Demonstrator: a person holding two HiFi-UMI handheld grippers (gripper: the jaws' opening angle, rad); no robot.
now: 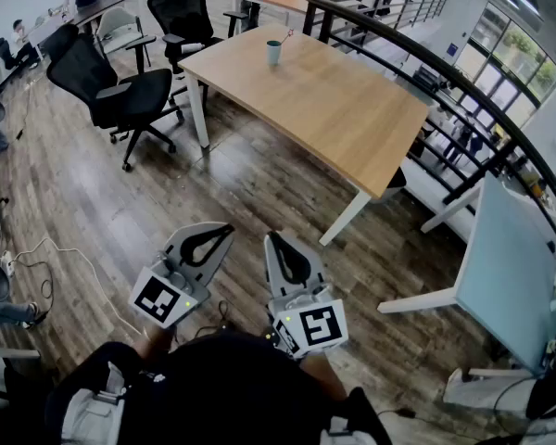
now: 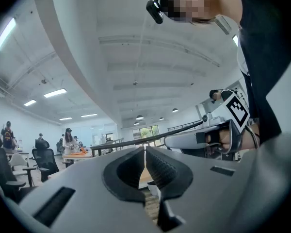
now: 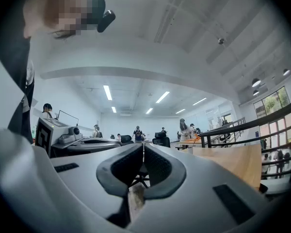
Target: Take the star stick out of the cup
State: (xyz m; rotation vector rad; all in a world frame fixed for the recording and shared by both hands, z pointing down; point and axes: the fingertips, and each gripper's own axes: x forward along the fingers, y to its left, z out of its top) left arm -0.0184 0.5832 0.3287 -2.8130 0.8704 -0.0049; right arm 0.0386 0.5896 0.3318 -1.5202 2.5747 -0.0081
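The person holds both tools low and close to the body, over a dark wooden plank floor [image 1: 120, 211]. The grey plastic left gripper [image 1: 226, 229] points towards about 1 o'clock. In the left gripper view its two ribbed black jaws are pressed together, and only a thin line shows between them, with nothing inside. The grey plastic right gripper [image 1: 271, 237] is just beside it and points towards about 11 o'clock. In the right gripper view its jaws are also closed on each other and are empty. Each gripper carries a white marker cube [image 1: 162, 299] with a black square pattern at the end near the person.

The small pale teal cup [image 1: 273, 54] stands upright at about 12 o'clock, well apart from both grippers, near the far end of the long light wooden table [image 1: 334, 109] with white legs. The thin star stick [image 1: 284, 37] is in the cup and leans out to the right above its rim (it is too small to see the star shape clearly). A black mesh office chair [image 1: 120, 86] on wheels stands at about 10 o'clock, near the left side of the table. A curved black metal railing [image 1: 417, 49] runs at about 2 o'clock, behind the table.
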